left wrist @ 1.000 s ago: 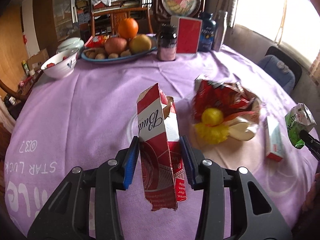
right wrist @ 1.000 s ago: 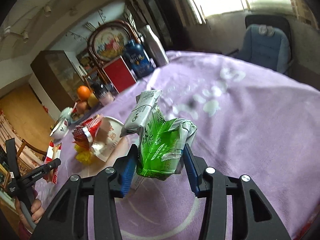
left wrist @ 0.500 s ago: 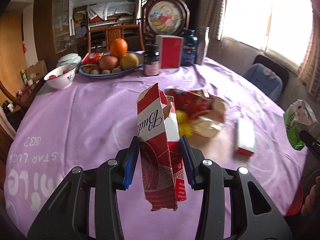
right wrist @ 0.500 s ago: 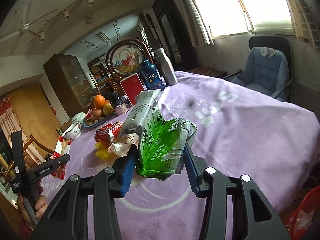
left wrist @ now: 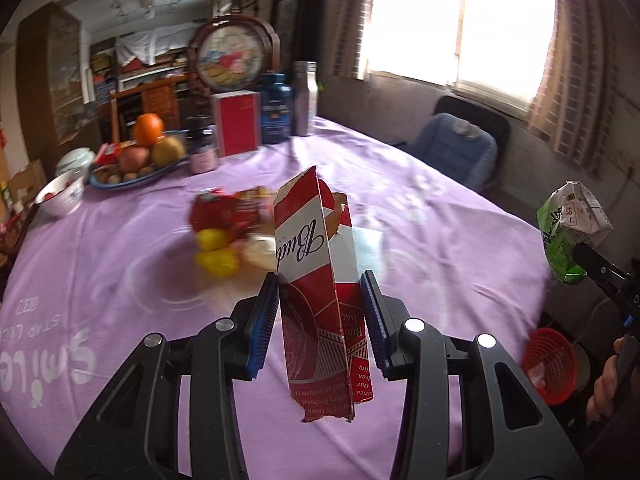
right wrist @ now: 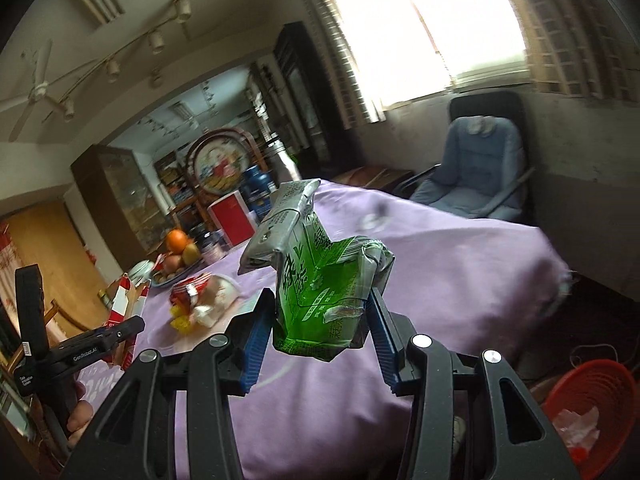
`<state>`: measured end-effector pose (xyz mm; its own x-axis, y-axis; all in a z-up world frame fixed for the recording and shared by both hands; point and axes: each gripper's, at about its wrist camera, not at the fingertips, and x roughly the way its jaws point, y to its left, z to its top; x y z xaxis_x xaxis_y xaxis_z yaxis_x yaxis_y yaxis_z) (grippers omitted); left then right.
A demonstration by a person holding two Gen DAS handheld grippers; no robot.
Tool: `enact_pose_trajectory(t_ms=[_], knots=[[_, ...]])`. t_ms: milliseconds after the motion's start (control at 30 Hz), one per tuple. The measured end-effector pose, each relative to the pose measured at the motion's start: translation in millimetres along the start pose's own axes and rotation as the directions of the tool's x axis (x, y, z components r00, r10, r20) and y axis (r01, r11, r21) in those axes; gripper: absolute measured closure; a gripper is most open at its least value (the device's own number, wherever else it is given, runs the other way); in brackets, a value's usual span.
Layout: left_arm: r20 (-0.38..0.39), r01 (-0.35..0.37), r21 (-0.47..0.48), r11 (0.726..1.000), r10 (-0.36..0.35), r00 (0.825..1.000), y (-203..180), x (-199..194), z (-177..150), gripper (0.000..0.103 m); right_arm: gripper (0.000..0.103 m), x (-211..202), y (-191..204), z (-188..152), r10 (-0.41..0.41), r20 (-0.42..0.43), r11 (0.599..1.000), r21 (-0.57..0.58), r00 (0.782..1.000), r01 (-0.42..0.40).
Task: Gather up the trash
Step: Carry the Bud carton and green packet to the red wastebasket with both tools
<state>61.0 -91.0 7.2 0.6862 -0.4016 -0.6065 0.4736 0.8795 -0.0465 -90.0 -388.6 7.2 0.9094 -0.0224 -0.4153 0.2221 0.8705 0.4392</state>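
My left gripper [left wrist: 320, 312] is shut on a torn red and white cardboard carton [left wrist: 316, 264], held upright above the purple tablecloth [left wrist: 120, 272]. A crushed green drink carton [right wrist: 320, 284] sits between the blue pads of my right gripper [right wrist: 320, 336], which is shut on it. That green carton [left wrist: 568, 224] also shows at the right edge of the left wrist view. More trash lies mid-table: a red wrapper [left wrist: 224, 212] with yellow bits [left wrist: 216, 252] and a small white box [left wrist: 368, 240]. A red basket [right wrist: 588, 408] with scraps inside stands on the floor beside the table.
At the table's far side stand a fruit plate [left wrist: 136, 164], a white bowl [left wrist: 60, 196], a dark jar [left wrist: 202, 148], a red box [left wrist: 236, 120] and bottles [left wrist: 304, 96]. A blue chair [right wrist: 480, 168] stands by the window. A hand [left wrist: 608, 384] holds the right gripper's handle.
Both grippers have pulled back and up from the table with their cartons still held. The table's right edge and the red basket on the floor have come into view.
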Motion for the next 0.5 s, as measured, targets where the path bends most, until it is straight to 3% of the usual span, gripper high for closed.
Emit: enact_pose_trajectory(t_ms=[233, 400, 500], knots=[[-0.025, 0.099, 0.062, 0.993, -0.098, 0.995, -61.6, 13.5, 2.5, 0.061, 0.056, -51.0, -68.2, -8.1, -0.152, 0.028, 0.987, 0.062, 0.988, 0.150], [-0.052, 0.185, 0.131, 0.974, -0.180, 0.982, -113.8, 25.1, 1.9, 0.061, 0.056, -81.7, -126.0, -26.1, -0.300, -0.001, 0.950, 0.097, 0.954, 0.298], [-0.082, 0.229, 0.179, 0.957, -0.218, 0.973, -150.9, 33.6, -1.3, 0.061, 0.052, -84.4, -167.0, -45.2, -0.376, -0.087, 0.916, 0.113, 0.922, 0.384]])
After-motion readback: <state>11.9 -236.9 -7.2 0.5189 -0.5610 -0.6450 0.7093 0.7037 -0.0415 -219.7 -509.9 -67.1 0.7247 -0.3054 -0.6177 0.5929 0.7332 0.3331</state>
